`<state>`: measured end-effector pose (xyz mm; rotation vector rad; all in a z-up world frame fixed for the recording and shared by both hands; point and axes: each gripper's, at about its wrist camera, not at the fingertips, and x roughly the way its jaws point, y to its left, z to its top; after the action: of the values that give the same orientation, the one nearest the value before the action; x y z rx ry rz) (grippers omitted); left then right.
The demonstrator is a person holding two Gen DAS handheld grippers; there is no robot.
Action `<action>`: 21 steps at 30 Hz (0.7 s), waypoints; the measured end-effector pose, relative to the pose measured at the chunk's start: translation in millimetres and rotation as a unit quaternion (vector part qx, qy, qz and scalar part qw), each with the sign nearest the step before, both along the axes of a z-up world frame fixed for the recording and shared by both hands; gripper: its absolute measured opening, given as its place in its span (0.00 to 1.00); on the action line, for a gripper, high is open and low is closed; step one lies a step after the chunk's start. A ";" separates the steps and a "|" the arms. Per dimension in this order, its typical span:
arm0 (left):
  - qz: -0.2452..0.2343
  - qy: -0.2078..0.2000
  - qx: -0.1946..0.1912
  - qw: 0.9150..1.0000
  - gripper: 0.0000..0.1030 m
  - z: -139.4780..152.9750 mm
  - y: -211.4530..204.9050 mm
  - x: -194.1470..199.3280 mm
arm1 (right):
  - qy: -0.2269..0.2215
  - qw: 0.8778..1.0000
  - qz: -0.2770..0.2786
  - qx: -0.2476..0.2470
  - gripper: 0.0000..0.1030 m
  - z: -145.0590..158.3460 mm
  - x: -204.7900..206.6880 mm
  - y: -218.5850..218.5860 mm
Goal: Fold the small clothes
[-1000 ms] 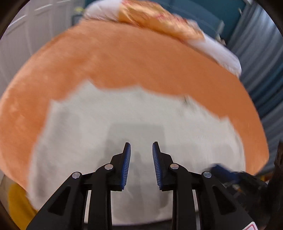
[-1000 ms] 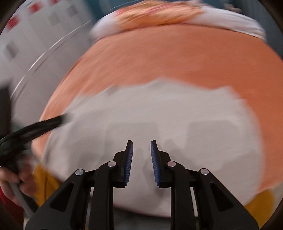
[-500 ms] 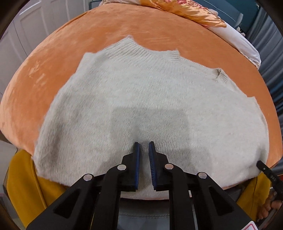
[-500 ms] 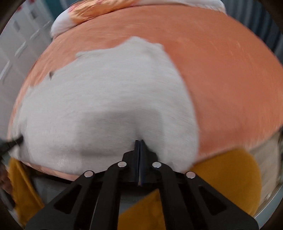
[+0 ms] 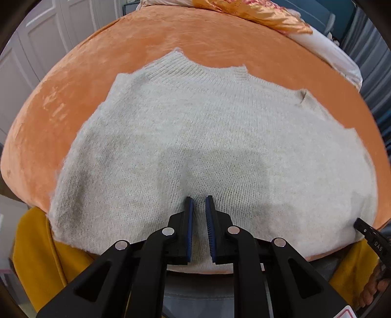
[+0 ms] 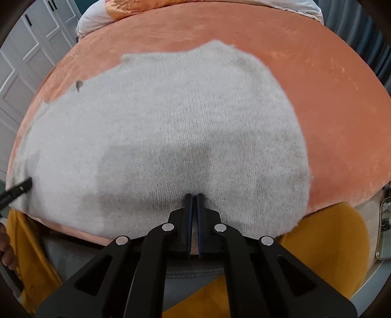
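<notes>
A cream knit sweater point(image 5: 207, 127) lies flat on an orange velvet bed point(image 5: 195, 41), neckline away from me and hem at the near edge. My left gripper point(image 5: 198, 199) points down at the hem left of the middle, its jaws narrow with knit pinched between them. In the right wrist view the sweater point(image 6: 171, 117) fills the middle, and my right gripper point(image 6: 194, 195) is shut, tips sunk into the knit at the hem near the right corner. Each view catches a finger of the other gripper: the right one's finger point(image 5: 369, 234) and the left one's finger point(image 6: 19, 188).
A person in a yellow top point(image 6: 325, 244) and grey trousers point(image 5: 195, 300) stands against the bed's near edge. A gold patterned pillow point(image 5: 256, 12) and a white pillow point(image 5: 334, 56) lie at the far end. White wardrobe doors point(image 6: 29, 49) stand left, blue curtains point(image 5: 371, 61) right.
Both grippers came down to the sweater's near hem and their jaws closed. The right gripper swung toward the sweater's right side. Over the last half second both stayed in place.
</notes>
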<state>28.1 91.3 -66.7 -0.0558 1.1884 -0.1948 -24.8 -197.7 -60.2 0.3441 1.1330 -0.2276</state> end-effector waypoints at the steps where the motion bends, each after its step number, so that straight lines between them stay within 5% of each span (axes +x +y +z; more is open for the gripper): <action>1: 0.005 -0.001 -0.018 1.000 0.14 4.5 4.5 0.6 | -0.012 1.000 -0.007 0.003 0.03 6.2 -1.3 -5.4; 3: 0.027 -0.014 -0.049 0.998 0.21 18.5 18.6 7.9 | -0.040 0.999 -0.028 -0.002 0.15 24.4 -1.0 -22.1; 5: 0.049 -0.036 -0.062 0.996 0.50 32.4 31.7 23.8 | -0.059 0.997 -0.049 -0.019 0.35 38.6 9.0 -40.1; 7: 0.075 -0.056 -0.064 0.994 0.64 41.1 44.0 44.1 | -0.077 0.995 -0.058 -0.031 0.51 47.9 27.8 -56.7; 12: 0.115 -0.027 -0.068 0.991 0.69 20.6 68.5 115.7 | -0.053 0.996 -0.066 -0.034 0.62 25.0 88.8 -79.9; 13: 0.113 -0.017 -0.078 0.990 0.67 14.3 69.5 123.8 | -0.040 0.996 -0.065 -0.037 0.60 16.6 96.1 -83.7; 14: 0.110 -0.003 -0.095 0.989 0.45 6.5 70.3 132.6 | -0.023 0.997 -0.059 -0.036 0.50 9.0 103.3 -84.3; 15: 0.101 0.008 -0.113 0.988 0.21 0.5 69.6 137.3 | -0.002 0.998 -0.052 -0.037 0.17 1.6 110.0 -81.7; 16: 0.090 0.024 -0.118 0.989 0.05 -3.8 67.8 140.7 | 0.006 0.997 -0.052 -0.051 0.13 1.8 114.0 -77.7; 21: 0.090 -0.053 -0.111 0.988 0.04 36.6 72.8 127.5 | -0.146 0.988 -0.046 -0.032 0.08 72.4 88.6 -70.4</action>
<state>155.6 164.2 -30.1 -0.3441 1.0450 -0.1684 63.8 -268.2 12.2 0.3609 0.8199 -0.2836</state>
